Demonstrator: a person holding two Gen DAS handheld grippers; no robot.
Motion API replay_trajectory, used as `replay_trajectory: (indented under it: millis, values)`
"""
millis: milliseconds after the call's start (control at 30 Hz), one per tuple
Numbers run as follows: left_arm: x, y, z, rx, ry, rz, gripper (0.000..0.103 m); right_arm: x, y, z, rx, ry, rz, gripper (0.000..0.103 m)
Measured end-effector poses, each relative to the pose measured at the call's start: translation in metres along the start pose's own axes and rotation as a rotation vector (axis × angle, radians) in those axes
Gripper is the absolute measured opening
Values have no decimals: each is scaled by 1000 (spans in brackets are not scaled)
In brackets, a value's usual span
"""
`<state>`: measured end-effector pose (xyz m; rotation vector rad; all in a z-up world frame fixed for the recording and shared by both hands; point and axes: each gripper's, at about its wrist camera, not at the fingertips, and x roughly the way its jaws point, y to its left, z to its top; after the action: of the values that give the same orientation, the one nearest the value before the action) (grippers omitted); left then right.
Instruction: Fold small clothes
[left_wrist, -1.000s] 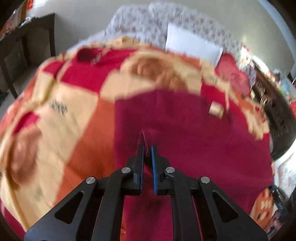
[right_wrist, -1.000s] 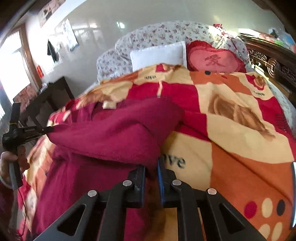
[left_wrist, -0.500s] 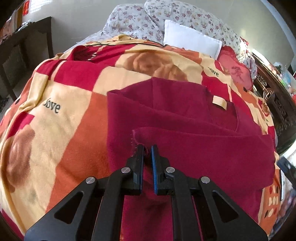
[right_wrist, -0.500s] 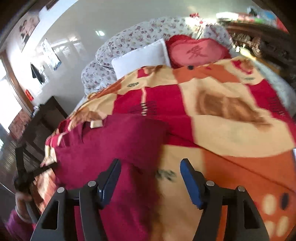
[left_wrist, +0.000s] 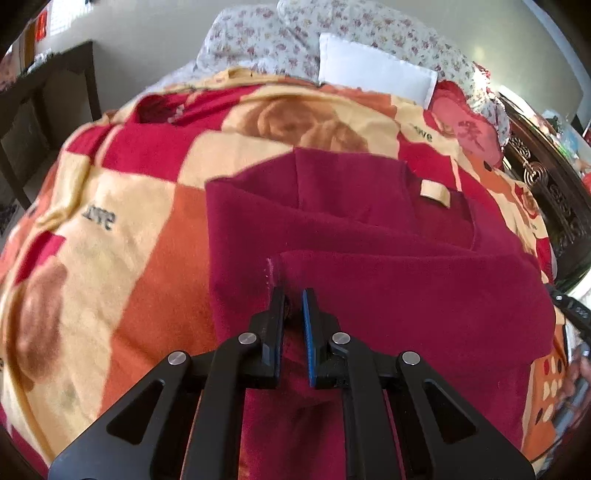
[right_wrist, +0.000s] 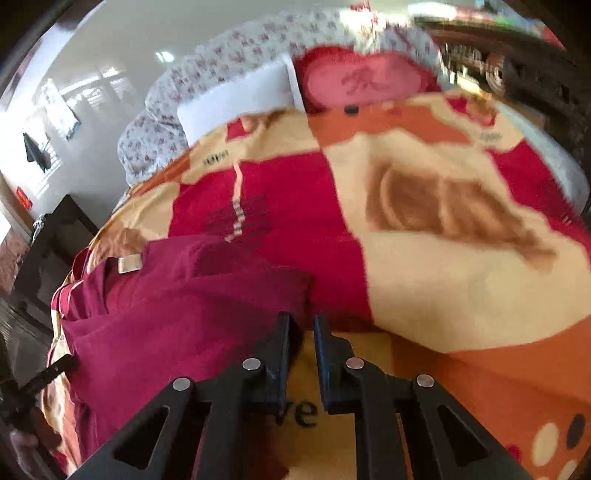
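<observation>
Jaws nearly together on both grippers: left gripper (left_wrist: 293, 295) pinches the maroon garment's (left_wrist: 388, 295) hem at 12 o'clock on the bed; right gripper (right_wrist: 300, 332) looks empty (blurred), so the fold may sag if I tug one-sided.

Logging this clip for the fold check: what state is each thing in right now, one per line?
Garment: dark red, partly folded, layers overlapping, lying on the blanket.
Tag: beige, exposed, facing up.
Left claw: nearly shut, pinching a garment edge.
Right claw: narrow gap, at the garment's corner; grip unclear.
Blanket: spread over the bed, mildly rumpled.
White pillow: propped at the head of the bed.
</observation>
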<state>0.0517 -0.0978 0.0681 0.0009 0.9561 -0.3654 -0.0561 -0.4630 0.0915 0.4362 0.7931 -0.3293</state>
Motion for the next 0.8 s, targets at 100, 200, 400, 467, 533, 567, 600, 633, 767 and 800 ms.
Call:
replay_trajectory:
  millis: [100,200,400,467,533,567,600,633,767,800]
  values:
    - [-13,2,-1,7,-55,22,11,-31,14,-8,-38,-31,108,12]
    - [-10,1,0,-1,-64,10,26,-38,44,-22,-159,-5,168,12]
    - [26,-10,-8,8,4,38,31,1,43,-48,-220,81,62,7]
    - [41,-11,-12,37,29,58,31,7,33,-49,-203,77,72,3]
    - [40,-11,-11,48,11,58,32,2,30,-46,-179,82,84,3]
    - [38,-11,-11,49,17,57,32,-5,32,-45,-179,77,82,3]
    - [36,-10,-10,46,25,55,32,-12,33,-44,-183,68,83,4]
    - [32,-9,-9,38,25,55,31,-22,37,-45,-197,48,87,6]
    - [28,-3,-11,25,15,69,32,-36,52,-48,-242,27,103,8]
    - [27,-4,-11,22,15,73,32,-33,54,-49,-248,38,103,8]
